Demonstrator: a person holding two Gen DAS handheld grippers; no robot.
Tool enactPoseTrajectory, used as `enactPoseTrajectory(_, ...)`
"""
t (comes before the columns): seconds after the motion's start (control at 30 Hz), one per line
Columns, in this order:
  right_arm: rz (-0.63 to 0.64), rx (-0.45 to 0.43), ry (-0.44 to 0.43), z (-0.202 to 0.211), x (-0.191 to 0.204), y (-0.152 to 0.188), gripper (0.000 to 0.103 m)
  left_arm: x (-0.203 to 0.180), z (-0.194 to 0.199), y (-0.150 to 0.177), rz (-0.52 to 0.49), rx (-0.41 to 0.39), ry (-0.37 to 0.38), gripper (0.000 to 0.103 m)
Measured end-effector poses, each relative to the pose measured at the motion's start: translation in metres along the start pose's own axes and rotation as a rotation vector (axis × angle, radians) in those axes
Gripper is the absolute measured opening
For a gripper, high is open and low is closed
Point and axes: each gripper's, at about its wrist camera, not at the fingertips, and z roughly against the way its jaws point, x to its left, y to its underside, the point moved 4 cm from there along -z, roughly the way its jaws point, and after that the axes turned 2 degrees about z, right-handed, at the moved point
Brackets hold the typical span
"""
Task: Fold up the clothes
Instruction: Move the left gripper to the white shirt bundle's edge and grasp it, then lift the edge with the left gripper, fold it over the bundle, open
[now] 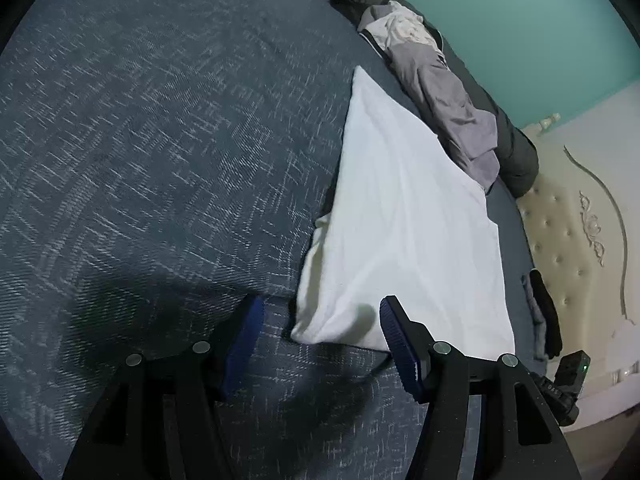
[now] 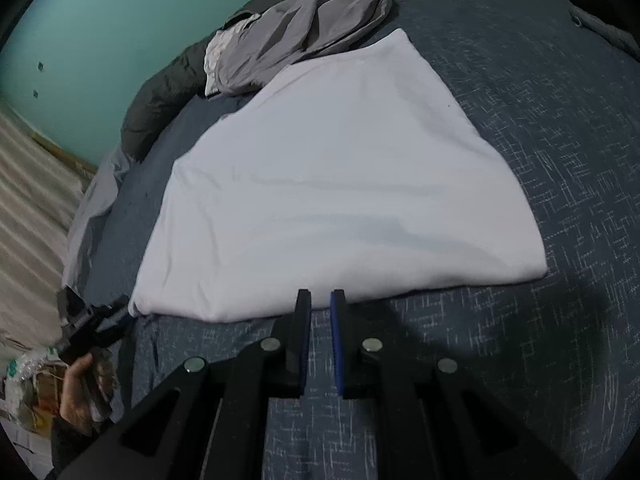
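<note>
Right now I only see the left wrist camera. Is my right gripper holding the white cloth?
Observer: No. The right gripper is empty. Its jaws are nearly closed with a narrow gap, and it is just short of the white cloth's near edge.
Operator: Where's my left gripper from that side?
Observer: The left gripper points at the cloth's near left corner, with a hand behind it.
Operator: Anything else over there?
Observer: A pale grey sheet hangs over the bed's edge.
</note>
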Motion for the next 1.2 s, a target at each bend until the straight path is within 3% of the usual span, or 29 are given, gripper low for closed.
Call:
enactPoseTrajectory(0.23,-0.005,-0.051,-0.060,-0.003,0.000,-0.003,0.009,-0.003,-0.017,0.002,0.010,-0.002,0.025,0.062)
enactPoseTrajectory(0.37,-0.035,-0.060,-0.066,-0.002,-0.010,-0.001,0.009,-0.001,-0.023,0.000,0.026,-0.011,0.039,0.025)
enactPoseTrajectory(0.5,-0.070,-0.086,-0.069,0.003,-0.020,-0.001,0.009,-0.005,-0.028,-0.001,0.024,-0.013,0.054,0.010)
enactPoseTrajectory(0.83,-0.113,-0.123,-0.068,0.009,-0.034,-0.002,0.009,-0.049,-0.012,-0.014,-0.061,-0.088,0.112,0.008)
enactPoseTrajectory(1.2,-0.145,-0.160,-0.090,0.024,-0.055,-0.010,0.009,-0.128,-0.019,-0.022,-0.157,-0.088,0.165,0.007)
